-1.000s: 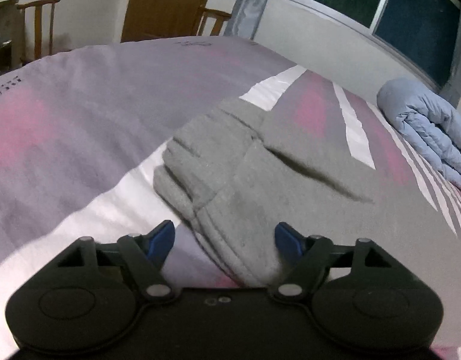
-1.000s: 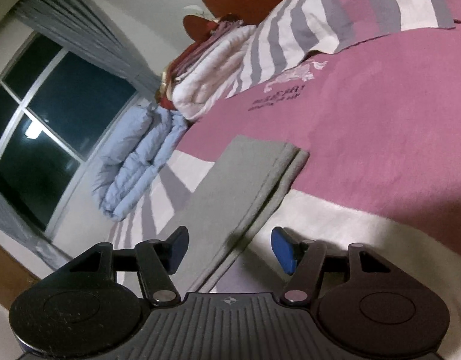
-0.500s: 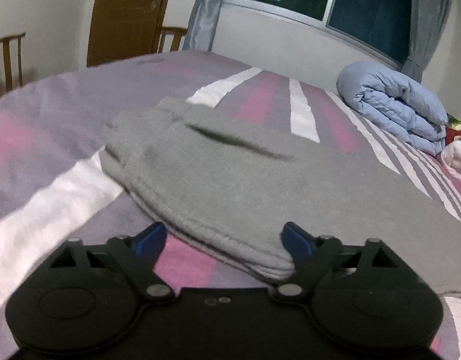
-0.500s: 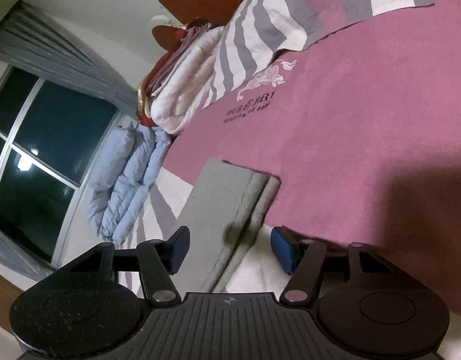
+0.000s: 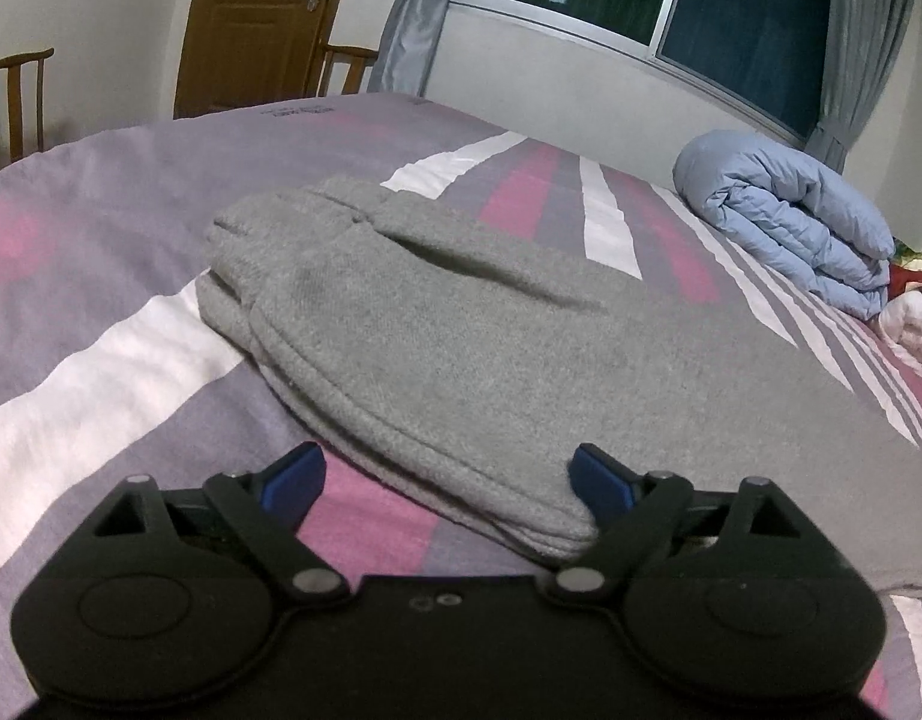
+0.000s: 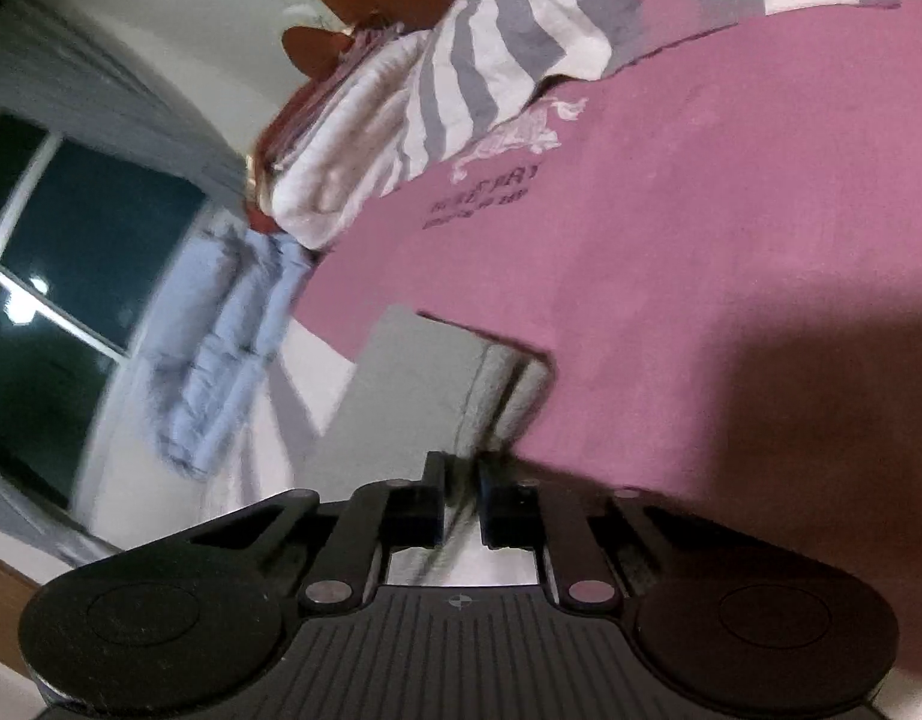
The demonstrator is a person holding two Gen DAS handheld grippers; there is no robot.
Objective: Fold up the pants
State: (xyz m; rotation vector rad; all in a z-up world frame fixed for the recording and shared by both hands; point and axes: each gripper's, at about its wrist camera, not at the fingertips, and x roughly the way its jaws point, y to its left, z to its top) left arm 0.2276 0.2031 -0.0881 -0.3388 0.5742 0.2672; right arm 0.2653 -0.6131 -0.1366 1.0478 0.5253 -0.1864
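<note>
The grey pants [image 5: 461, 354] lie flat on the striped bed cover, folded lengthwise, the waistband end to the far left. My left gripper [image 5: 446, 483] is open, its blue-padded fingers straddling the near edge of the pants without closing on it. In the right wrist view the cuff end of the pants [image 6: 425, 384] lies on the pink part of the cover. My right gripper [image 6: 461, 507] is shut on the edge of the pants near the cuff, with fabric pinched between the fingers.
A rolled light-blue duvet [image 5: 784, 216] lies by the window side of the bed; it also shows in the right wrist view [image 6: 221, 348]. Folded white blankets [image 6: 341, 156] and a striped pillow [image 6: 520, 42] sit at the head. Wooden chairs [image 5: 17, 102] and a door [image 5: 263, 24] stand beyond the bed.
My right gripper has closed on the pants edge near the cuff; it was open before. My left gripper has swung towards the pants and lowered, staying open.
</note>
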